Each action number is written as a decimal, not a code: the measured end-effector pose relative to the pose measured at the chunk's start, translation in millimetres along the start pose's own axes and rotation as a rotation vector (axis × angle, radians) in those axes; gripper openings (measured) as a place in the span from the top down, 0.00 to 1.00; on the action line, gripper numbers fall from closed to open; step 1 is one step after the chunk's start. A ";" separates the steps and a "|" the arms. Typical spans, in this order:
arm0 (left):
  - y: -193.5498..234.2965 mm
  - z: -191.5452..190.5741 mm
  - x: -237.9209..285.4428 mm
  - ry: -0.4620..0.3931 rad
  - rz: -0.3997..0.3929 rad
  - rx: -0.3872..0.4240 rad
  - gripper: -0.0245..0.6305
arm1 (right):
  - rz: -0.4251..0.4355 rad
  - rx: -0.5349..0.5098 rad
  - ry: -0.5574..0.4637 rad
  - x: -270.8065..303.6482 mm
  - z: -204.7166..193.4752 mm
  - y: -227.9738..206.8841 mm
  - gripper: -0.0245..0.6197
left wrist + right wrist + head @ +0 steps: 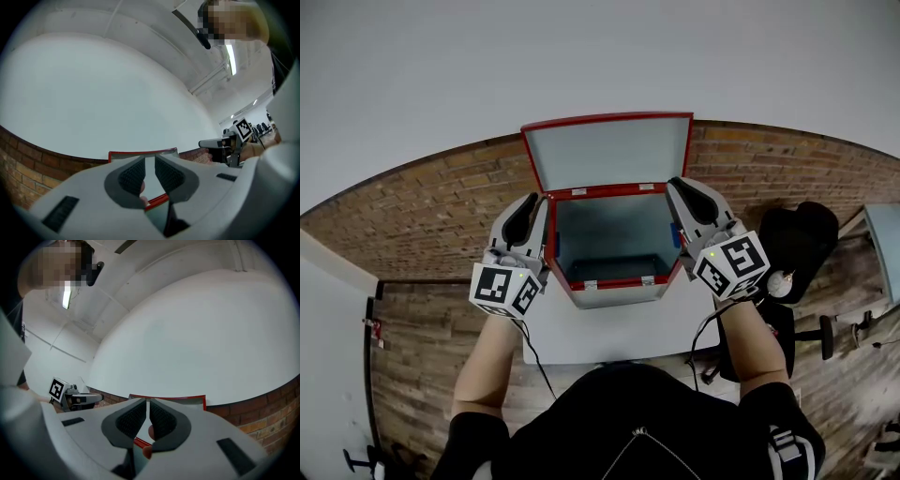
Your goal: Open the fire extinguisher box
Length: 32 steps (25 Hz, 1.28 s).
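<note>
At 9 o'clock of the box, the left gripper (536,202) lies along the outside of its wall. The jaws are drawn close, with a narrow slit between the pads, and they press on nothing. Opposite, at 3 o'clock, the right gripper (677,186) lies the same way against the other wall, its jaws all but together and likewise bare. Both point toward 12 o'clock, each borne on a bare forearm (483,361). Between them sits the fire extinguisher box (609,281), red-rimmed and open, its pale interior showing. Its lid (607,155) is swung up and back at 12 o'clock, leaning toward the wall. The box stands on a small white table (609,333), at the edge farthest from the person. A band of brick wall (412,206) runs behind it under white plaster. A black chair (802,239) stands at 3 o'clock of the table on the wooden floor (412,366).
</note>
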<state>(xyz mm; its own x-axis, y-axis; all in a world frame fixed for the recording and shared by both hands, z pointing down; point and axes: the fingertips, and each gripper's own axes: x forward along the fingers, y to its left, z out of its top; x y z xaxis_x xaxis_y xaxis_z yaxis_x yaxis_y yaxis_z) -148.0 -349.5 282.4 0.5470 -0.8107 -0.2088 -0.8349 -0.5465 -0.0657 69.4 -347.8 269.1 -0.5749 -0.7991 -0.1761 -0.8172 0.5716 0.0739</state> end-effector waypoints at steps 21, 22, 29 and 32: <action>-62.0 -45.2 -26.0 0.067 -0.080 -0.069 0.89 | 0.017 0.129 0.079 -35.8 -59.3 43.7 0.93; -64.5 -48.1 -27.0 0.071 -0.082 -0.077 0.89 | 0.019 0.133 0.085 -36.6 -62.1 45.8 0.93; -75.9 -67.6 -35.6 0.091 -0.082 -0.123 0.89 | 0.030 0.146 0.131 -40.2 -81.7 59.2 0.93; -77.1 -74.0 -37.9 0.103 -0.071 -0.137 0.89 | 0.040 0.161 0.148 -41.2 -89.2 65.2 0.93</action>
<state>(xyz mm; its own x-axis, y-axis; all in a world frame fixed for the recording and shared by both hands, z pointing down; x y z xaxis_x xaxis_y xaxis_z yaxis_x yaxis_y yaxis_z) -99.9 -292.2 367.6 0.6135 -0.7824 -0.1070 -0.7817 -0.6209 0.0585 36.1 -294.3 368.7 -0.6160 -0.7872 -0.0295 -0.7833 0.6161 -0.0824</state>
